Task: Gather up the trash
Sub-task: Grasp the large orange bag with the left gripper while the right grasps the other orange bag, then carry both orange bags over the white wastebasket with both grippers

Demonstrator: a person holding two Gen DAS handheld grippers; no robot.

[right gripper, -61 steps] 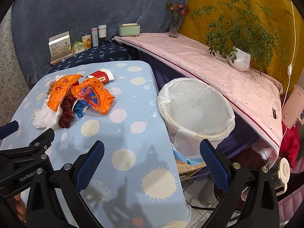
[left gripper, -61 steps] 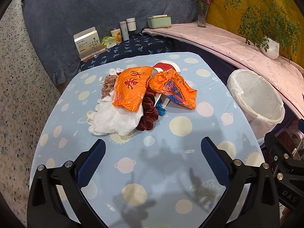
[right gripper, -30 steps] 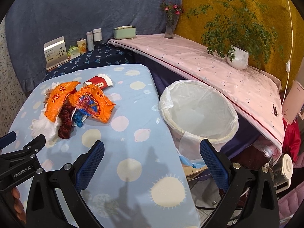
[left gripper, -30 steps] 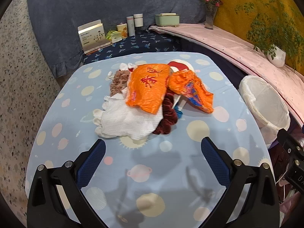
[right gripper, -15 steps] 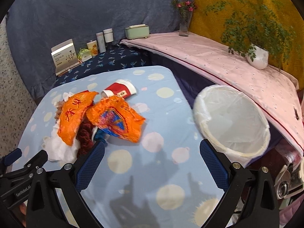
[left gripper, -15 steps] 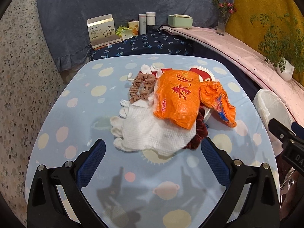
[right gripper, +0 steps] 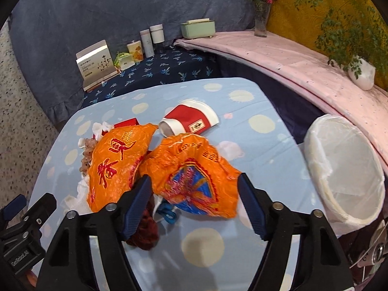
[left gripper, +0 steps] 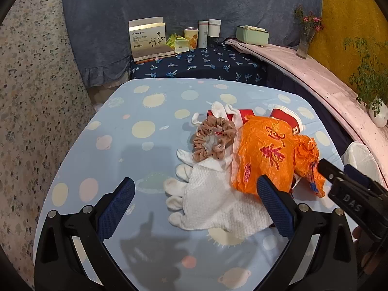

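Observation:
A trash pile lies on the blue spotted tablecloth (left gripper: 145,126). It holds a white textured cloth (left gripper: 213,201), a brown scrunchie (left gripper: 213,138), two orange snack bags (left gripper: 264,155) (right gripper: 194,177) and a red and white paper cup (right gripper: 191,120). A dark red scrunchie (right gripper: 145,232) lies under the bags. My left gripper (left gripper: 194,206) is open, its fingers on either side of the white cloth's near edge. My right gripper (right gripper: 194,201) is open around the orange bag with the blue print. A white lined bin (right gripper: 344,172) stands right of the table.
A dark blue bench behind the table carries a white box (left gripper: 149,37), jars (left gripper: 208,32) and a green case (left gripper: 252,35). A pink covered ledge (right gripper: 291,58) with a flower vase (right gripper: 260,21) and a potted plant (right gripper: 359,68) runs along the right. Speckled floor (left gripper: 36,97) lies to the left.
Both grippers have moved forward and left towards the pile. The left now brackets the white cloth and the right brackets the blue-printed orange bag. Both stay open.

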